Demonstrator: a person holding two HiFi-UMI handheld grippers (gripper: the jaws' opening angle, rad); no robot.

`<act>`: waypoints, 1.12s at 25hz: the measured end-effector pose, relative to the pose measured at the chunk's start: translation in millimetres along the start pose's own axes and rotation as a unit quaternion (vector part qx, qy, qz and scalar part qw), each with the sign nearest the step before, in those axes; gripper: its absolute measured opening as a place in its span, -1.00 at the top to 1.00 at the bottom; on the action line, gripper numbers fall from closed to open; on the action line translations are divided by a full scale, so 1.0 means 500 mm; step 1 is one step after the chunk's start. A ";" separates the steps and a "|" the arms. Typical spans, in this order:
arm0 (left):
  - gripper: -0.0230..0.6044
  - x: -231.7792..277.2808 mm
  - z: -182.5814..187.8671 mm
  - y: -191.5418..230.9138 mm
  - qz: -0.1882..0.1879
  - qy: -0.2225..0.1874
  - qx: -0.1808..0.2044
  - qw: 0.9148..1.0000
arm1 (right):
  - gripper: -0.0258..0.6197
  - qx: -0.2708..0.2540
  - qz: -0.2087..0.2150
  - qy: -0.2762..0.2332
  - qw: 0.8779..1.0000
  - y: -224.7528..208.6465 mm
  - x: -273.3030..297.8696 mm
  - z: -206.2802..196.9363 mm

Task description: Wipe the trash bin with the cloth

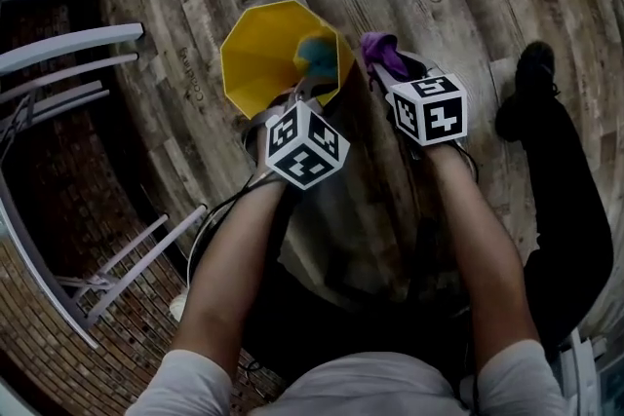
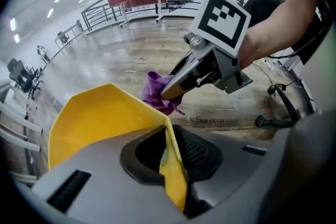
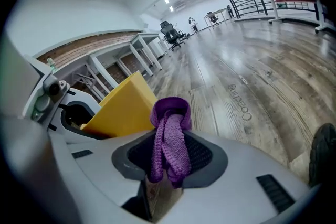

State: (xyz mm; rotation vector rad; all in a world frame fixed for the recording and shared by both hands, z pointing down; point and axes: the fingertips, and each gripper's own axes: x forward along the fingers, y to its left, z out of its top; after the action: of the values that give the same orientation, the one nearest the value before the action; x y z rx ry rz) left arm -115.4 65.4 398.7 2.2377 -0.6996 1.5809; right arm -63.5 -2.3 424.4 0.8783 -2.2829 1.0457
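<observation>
Trash bin (image 1: 261, 63), yellow, stands on the wooden floor (image 1: 448, 5), toward its railed left edge. Left gripper (image 2: 169, 157) is clenched on the bin's thin rim wall. Right gripper (image 3: 169, 160) is clamped on the purple cloth (image 3: 170, 134), just beside the bin's right side.

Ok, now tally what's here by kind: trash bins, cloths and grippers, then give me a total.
yellow trash bin: 1
purple cloth: 1
grippers: 2, the left gripper and the right gripper
Total: 4
</observation>
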 end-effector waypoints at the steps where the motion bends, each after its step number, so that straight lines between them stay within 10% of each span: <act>1: 0.80 0.002 0.007 0.008 0.007 -0.002 0.006 1.000 | 0.53 -0.008 -0.003 -0.008 1.000 -0.003 -0.003 0.010; 7: 0.83 -0.024 0.053 0.005 0.002 -0.029 0.017 0.999 | 0.53 -0.016 -0.020 -0.033 0.999 -0.027 -0.019 0.044; 18: 0.49 -0.070 -0.045 -0.016 -0.044 0.048 0.039 0.997 | 0.53 -0.090 -0.057 -0.108 0.988 0.016 -0.059 0.124; 28: 0.79 -0.059 -0.055 0.007 -0.020 0.042 0.114 0.992 | 0.53 -0.101 -0.054 -0.082 0.990 0.009 -0.019 0.091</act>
State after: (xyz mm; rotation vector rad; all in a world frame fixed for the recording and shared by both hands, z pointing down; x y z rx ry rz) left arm -146.9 82.8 380.1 2.3090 -0.4687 1.8026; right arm -67.4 -32.6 388.9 1.0229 -2.3943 0.7039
